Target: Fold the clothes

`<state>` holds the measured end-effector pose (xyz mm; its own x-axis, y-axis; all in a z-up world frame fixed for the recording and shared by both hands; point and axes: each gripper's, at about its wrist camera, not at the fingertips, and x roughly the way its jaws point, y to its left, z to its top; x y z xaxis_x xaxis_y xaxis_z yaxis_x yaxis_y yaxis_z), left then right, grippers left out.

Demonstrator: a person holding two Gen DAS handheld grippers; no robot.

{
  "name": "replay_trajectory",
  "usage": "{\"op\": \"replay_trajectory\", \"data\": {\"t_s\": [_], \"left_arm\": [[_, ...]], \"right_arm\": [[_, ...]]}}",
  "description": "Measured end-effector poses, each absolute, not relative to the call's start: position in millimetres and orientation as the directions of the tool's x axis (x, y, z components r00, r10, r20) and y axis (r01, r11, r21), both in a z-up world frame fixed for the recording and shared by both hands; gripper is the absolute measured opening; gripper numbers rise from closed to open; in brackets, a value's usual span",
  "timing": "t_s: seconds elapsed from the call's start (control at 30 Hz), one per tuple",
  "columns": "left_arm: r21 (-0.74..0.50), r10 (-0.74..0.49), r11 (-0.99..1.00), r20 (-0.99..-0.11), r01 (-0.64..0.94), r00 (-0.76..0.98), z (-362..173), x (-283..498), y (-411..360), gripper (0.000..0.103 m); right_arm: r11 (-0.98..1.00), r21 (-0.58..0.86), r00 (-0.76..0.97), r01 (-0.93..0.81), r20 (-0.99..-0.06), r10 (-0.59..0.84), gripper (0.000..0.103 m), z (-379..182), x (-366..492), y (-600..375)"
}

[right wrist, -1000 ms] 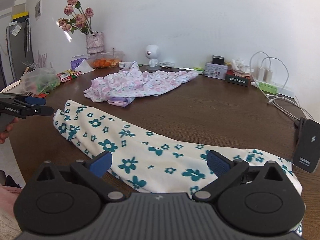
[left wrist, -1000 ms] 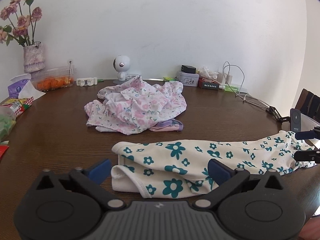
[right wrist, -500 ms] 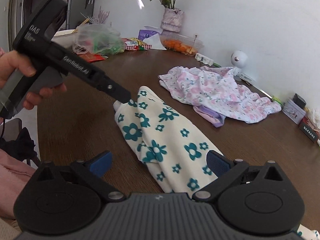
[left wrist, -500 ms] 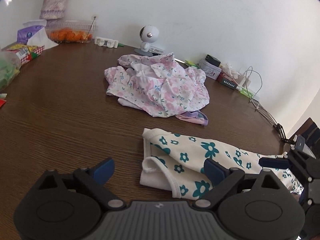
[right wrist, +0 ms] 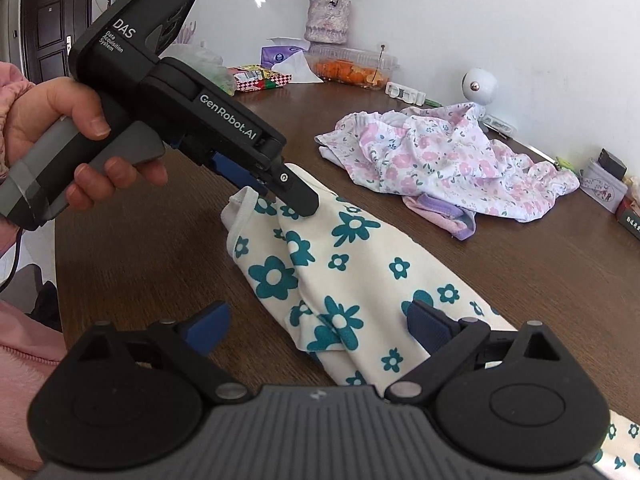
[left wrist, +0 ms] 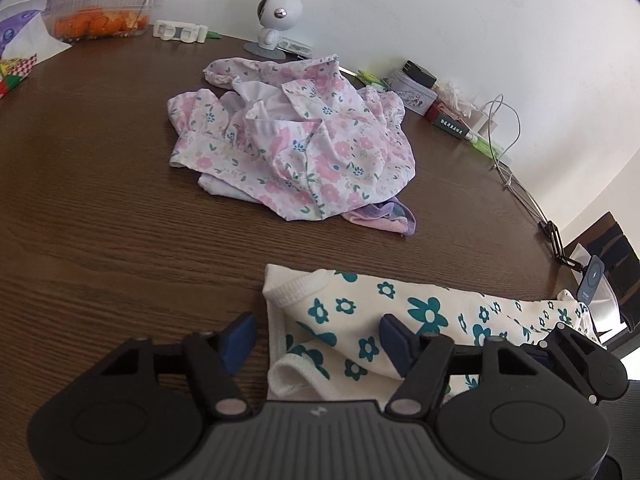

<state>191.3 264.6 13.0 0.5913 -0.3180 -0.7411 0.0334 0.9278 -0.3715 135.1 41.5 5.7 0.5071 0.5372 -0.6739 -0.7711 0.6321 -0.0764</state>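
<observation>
A cream garment with teal flowers (left wrist: pixel 404 316) lies long across the near side of the brown table (left wrist: pixel 120 208). Its ribbed hem end falls between the fingers of my left gripper (left wrist: pixel 316 338), which stands open just above it. In the right wrist view the same left gripper (right wrist: pixel 294 194), held by a hand, points its tip down onto that hem end of the cream garment (right wrist: pixel 344 264). My right gripper (right wrist: pixel 320 326) is open low over the garment's middle, cloth lying between its fingers. The right gripper (left wrist: pixel 576 350) also shows in the left wrist view.
A crumpled pink floral garment (left wrist: pixel 304 140) lies mid-table over a purple piece. Along the wall stand a white round camera (left wrist: pixel 276 12), a food box (left wrist: pixel 100 20), a tin (left wrist: pixel 412 92), chargers with cables (left wrist: pixel 504 120) and a vase (right wrist: pixel 326 20). A phone on a stand (left wrist: pixel 592 284) sits at the right edge.
The right gripper has swung from the garment's far end toward its hem end, close to the left gripper. The left gripper has tilted down and moved in over the hem.
</observation>
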Motion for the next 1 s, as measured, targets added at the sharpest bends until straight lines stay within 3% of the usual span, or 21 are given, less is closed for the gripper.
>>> {"op": "replay_trajectory", "data": {"t_s": [0.03,0.13,0.23,0.6,0.8,0.97,1.0], "left_arm": [[-0.375,-0.323,0.926,-0.744,0.035,0.585,12.4,193.6,263.0,0.042],[-0.363,-0.305,0.932,-0.752,0.019,0.584,11.1,197.8,260.7,0.029],[-0.362,-0.302,0.932,-0.751,0.015,0.587,11.7,197.8,260.2,0.007],[-0.324,-0.294,0.943,-0.723,0.069,0.625,41.9,189.6,242.9,0.002],[-0.336,-0.337,0.934,-0.700,0.126,0.630,60.1,185.5,227.4,0.002],[-0.347,-0.375,0.922,-0.678,0.174,0.633,71.5,184.2,214.5,0.001],[-0.344,-0.379,0.921,-0.674,0.186,0.634,73.1,183.8,210.3,0.001]], "right_arm": [[0.634,-0.070,0.504,-0.770,-0.676,0.537,0.097,4.1,135.8,41.4],[0.639,-0.053,0.495,-0.767,-0.683,0.537,0.097,-0.6,138.0,41.3],[0.639,-0.057,0.499,-0.767,-0.680,0.537,0.097,-1.6,138.0,42.0],[0.595,-0.203,0.573,-0.778,-0.615,0.541,0.097,0.1,119.1,73.2],[0.603,-0.269,0.618,-0.751,-0.609,0.498,0.089,-7.2,118.9,95.1],[0.644,-0.274,0.647,-0.714,-0.608,0.459,0.053,-7.1,127.0,100.3],[0.653,-0.267,0.649,-0.708,-0.611,0.454,0.050,-7.1,129.1,100.0]]}}
